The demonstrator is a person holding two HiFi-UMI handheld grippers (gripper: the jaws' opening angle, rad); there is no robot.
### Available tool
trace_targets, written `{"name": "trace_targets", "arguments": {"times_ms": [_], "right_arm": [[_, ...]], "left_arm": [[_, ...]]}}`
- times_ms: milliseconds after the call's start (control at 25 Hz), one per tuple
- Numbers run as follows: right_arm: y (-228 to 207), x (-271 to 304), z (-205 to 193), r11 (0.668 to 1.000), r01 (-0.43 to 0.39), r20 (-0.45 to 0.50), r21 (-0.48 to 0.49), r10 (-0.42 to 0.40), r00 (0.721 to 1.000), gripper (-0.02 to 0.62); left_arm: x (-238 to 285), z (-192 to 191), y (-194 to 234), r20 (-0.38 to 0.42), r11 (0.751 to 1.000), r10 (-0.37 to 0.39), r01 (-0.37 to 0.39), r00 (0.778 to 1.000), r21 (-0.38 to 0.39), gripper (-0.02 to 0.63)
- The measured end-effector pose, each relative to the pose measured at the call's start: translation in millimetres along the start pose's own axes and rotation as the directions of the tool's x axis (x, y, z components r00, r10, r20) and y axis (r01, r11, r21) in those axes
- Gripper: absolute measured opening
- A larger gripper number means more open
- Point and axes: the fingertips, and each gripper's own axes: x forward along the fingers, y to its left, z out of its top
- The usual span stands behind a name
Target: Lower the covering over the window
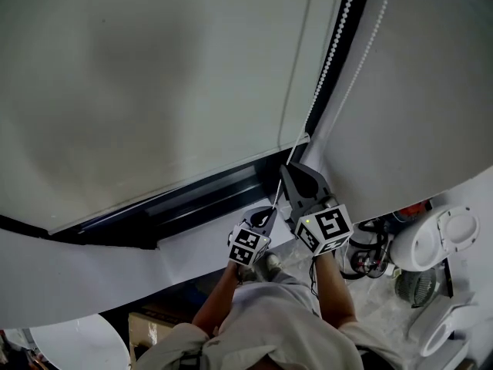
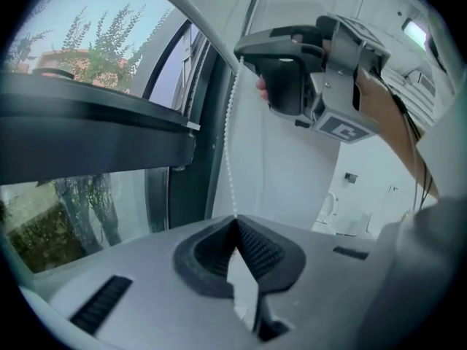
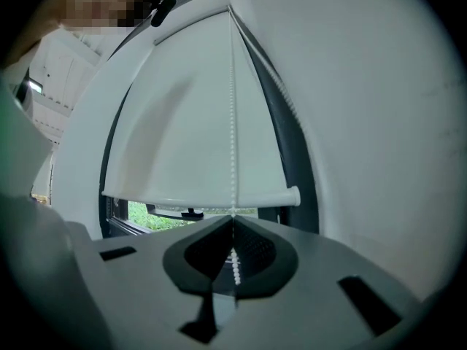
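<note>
Grey tongs [image 1: 286, 169] (black-white marker cubes [image 1: 323, 230]), pale shirt [image 1: 262, 322].

Trees [image 2: 87, 35] are standing outside, beyond and left of the left fingers [image 2: 259, 250]. A floor fan [image 1: 416, 287] is sitting well below and right of the right fingers [image 1: 296, 182]. A cardboard box [image 1: 146, 326] is lying well below, leftward.
</note>
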Motion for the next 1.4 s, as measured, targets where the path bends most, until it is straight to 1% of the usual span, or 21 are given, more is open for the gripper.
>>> {"name": "trace_targets", "arguments": {"times_ms": [120, 320, 760, 920, 1120, 1200, 1280, 1400], "right_arm": [[1, 3, -21, 1.0, 0.008, -0.037, 0.014, -0.007, 0.999, -0.005], [0, 7, -61, 0.999, 0.015, -0.106, 0.048, -0.01, 0.994, -0.005], [-4, 14, -123, 0.995, 0.031, -0.228, 0.092, -0.009, 0.974, -0.005], [-5, 17, -137, 0.995, 0.031, -0.26, 0.1, -0.004, 0.966, -0.005], [-8, 21, -143, 0.994, 0.033, -0.261, 0.103, -0.005, 0.965, -0.003], [-9, 21, -146, 0.994, 0.032, -0.275, 0.102, -0.003, 0.961, -0.003], [-9, 19, -155, 0.995, 0.033, -0.297, 0.099, -0.002, 0.955, -0.003], [-7, 16, -159, 0.996, 0.043, -0.293, 0.076, -0.019, 0.956, -0.002]], "left_arm": [[-3, -4, 2, 0.004, 1.0, 0.003, -0.002, 1.0, -0.017, 0.014], [-6, -10, 6, 0.005, 1.0, 0.007, -0.007, 1.0, -0.021, 0.014], [-7, -10, 6, 0.004, 1.0, 0.007, -0.007, 1.0, -0.026, 0.014], [-9, -7, 8, 0.005, 1.0, 0.013, -0.013, 1.0, -0.026, 0.014], [-12, -7, 11, 0.01, 0.999, 0.023, -0.023, 1.0, -0.03, 0.014], [-13, -6, 11, 0.015, 0.999, 0.028, -0.027, 1.0, -0.029, 0.014], [-15, -4, 10, 0.021, 0.999, 0.031, -0.031, 0.999, -0.027, 0.014], [-17, -4, 11, 0.034, 0.999, 0.037, -0.036, 0.999, -0.023, 0.014]]}}
